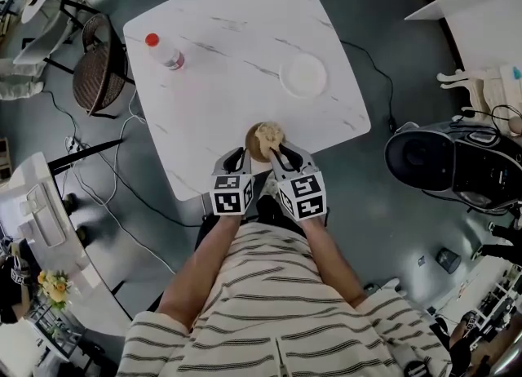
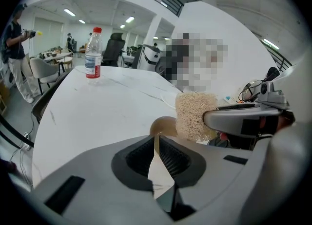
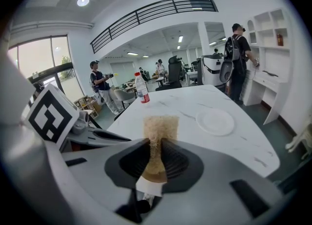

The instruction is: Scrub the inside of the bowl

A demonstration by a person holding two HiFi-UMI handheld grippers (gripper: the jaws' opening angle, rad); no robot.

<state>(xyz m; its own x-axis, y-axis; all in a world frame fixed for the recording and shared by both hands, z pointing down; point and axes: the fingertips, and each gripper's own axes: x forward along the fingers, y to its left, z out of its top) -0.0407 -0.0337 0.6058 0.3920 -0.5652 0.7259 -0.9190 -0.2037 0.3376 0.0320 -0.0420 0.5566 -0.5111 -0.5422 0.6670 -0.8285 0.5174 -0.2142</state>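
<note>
A small brown bowl [image 1: 256, 146] sits at the near edge of the white marble table [image 1: 236, 33]. My left gripper [image 1: 242, 153] is shut on the bowl's rim [image 2: 163, 125], which runs as a thin brown edge between its pads. My right gripper [image 1: 280, 153] is shut on a tan scrubbing sponge [image 1: 269, 133]. In the right gripper view the sponge [image 3: 159, 126] stands upright between the jaws, its lower end down in the bowl [image 3: 155, 170]. In the left gripper view the sponge [image 2: 195, 114] sits just right of the rim.
A water bottle with a red cap [image 1: 165, 52] stands at the table's far left. A white plate [image 1: 303, 75] lies towards the far right. A wicker chair [image 1: 98, 65] is left of the table and a black machine [image 1: 457, 163] is on the floor at right. People stand in the background.
</note>
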